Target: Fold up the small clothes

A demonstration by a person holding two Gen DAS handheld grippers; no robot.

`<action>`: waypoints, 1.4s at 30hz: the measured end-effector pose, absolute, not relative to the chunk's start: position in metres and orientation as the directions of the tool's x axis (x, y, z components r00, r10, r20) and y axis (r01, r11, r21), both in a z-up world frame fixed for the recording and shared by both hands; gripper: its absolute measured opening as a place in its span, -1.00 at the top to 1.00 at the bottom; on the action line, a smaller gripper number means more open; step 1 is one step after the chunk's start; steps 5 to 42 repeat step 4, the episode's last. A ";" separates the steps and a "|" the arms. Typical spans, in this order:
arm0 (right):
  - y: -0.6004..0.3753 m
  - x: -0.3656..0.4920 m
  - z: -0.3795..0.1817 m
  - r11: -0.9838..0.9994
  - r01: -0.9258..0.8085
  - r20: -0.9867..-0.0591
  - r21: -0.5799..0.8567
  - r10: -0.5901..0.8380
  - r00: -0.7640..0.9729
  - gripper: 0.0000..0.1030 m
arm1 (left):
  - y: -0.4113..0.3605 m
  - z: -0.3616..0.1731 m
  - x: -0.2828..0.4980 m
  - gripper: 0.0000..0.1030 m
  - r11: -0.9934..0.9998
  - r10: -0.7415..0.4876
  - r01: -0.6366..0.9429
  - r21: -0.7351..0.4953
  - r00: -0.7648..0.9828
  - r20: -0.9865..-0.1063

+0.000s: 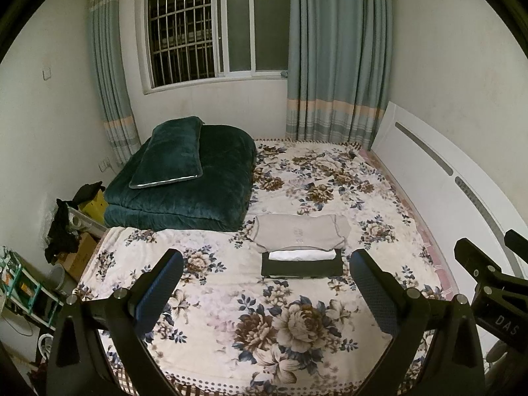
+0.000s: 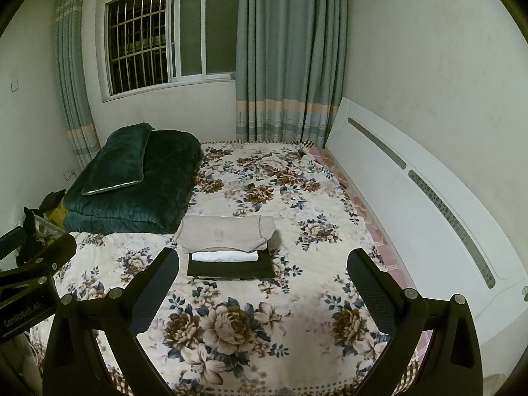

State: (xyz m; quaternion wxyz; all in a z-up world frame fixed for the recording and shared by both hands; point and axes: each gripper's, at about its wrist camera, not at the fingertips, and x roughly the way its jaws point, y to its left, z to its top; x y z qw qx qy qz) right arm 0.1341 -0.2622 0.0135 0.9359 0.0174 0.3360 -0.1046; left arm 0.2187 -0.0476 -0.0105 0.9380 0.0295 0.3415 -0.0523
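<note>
Jaws of both the left gripper point(image 1: 265, 283) and right gripper point(image 2: 262, 282) stand wide apart and empty above the floral bed point(image 1: 297, 330), while the folded clothes point(image 1: 302, 247) sit stacked at frame centre, apparently finished and set aside.

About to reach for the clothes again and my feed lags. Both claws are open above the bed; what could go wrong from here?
1. The grey shirt overhangs the white cloth and dark garment; pinching deep may lift all three and undo the folds.
2. The pile sits close to the green quilt; a wide sweep by the left claw could snag it.
3. The right claw may catch the flowered sheet.
</note>
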 end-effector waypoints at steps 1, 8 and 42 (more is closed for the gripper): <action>-0.262 0.134 0.014 0.977 0.208 -0.632 -0.037 -0.184 0.753 -1.00 | -0.047 -0.008 0.220 -1.00 0.993 -0.077 0.118 0.021 0.763 -0.642; -0.262 0.134 0.013 0.977 0.209 -0.631 -0.038 -0.185 0.753 -1.00 | -0.047 0.000 0.226 -1.00 0.993 -0.079 0.119 0.020 0.765 -0.639; -0.262 0.134 0.013 0.977 0.209 -0.631 -0.038 -0.185 0.753 -1.00 | -0.047 0.000 0.226 -1.00 0.993 -0.079 0.119 0.020 0.765 -0.639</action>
